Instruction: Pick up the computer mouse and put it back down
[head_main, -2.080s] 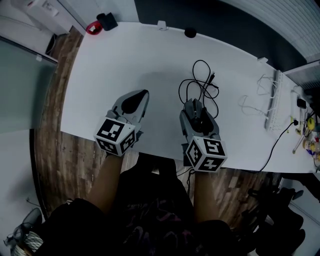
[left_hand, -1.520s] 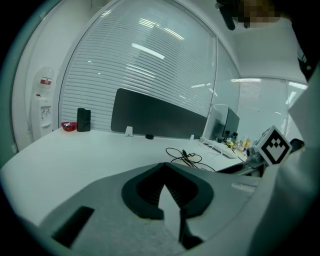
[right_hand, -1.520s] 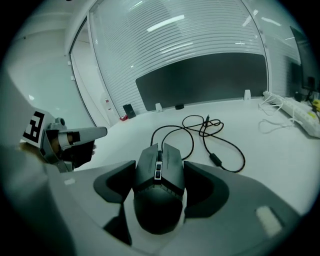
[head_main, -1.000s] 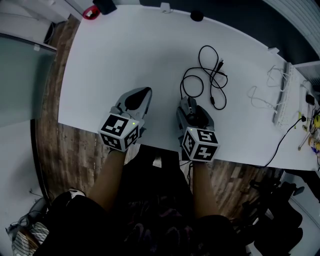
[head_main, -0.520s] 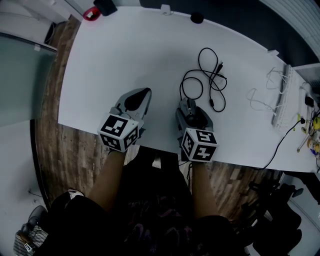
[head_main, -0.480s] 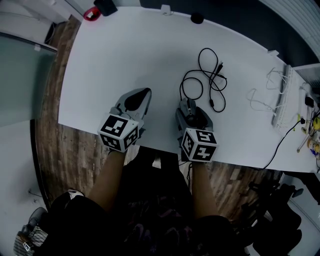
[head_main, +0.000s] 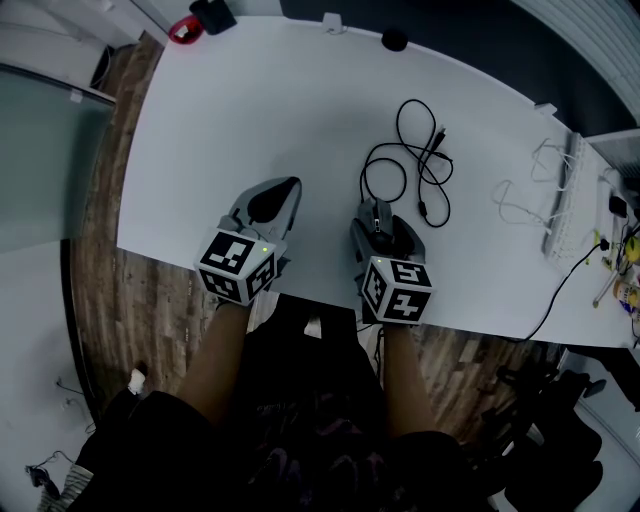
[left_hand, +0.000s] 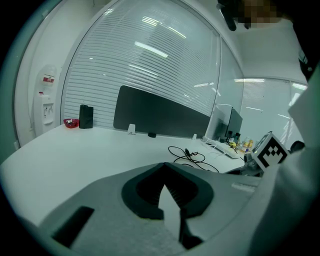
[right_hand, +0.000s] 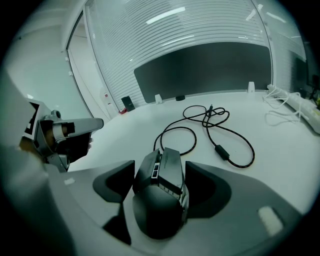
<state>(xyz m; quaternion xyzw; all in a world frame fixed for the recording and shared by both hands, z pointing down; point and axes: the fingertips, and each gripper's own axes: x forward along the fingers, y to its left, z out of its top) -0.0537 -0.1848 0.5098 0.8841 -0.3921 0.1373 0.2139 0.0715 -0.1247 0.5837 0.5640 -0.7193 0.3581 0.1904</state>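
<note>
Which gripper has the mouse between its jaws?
The right gripper: the black mouse sits between its jaws; the left gripper holds nothing.

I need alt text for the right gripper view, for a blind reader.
A black computer mouse is gripped between the jaws of the right gripper. Beyond it, its black cable lies in loops on a white desk, and the left gripper shows at the left edge.

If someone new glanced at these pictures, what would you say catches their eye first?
The black computer mouse stands out first, clamped between the jaws of the right gripper near the front edge of the white table. Just beyond it, the mouse's black cable lies in loose loops on the tabletop. To the left, the left gripper rests with its jaws together and nothing in them.
</note>
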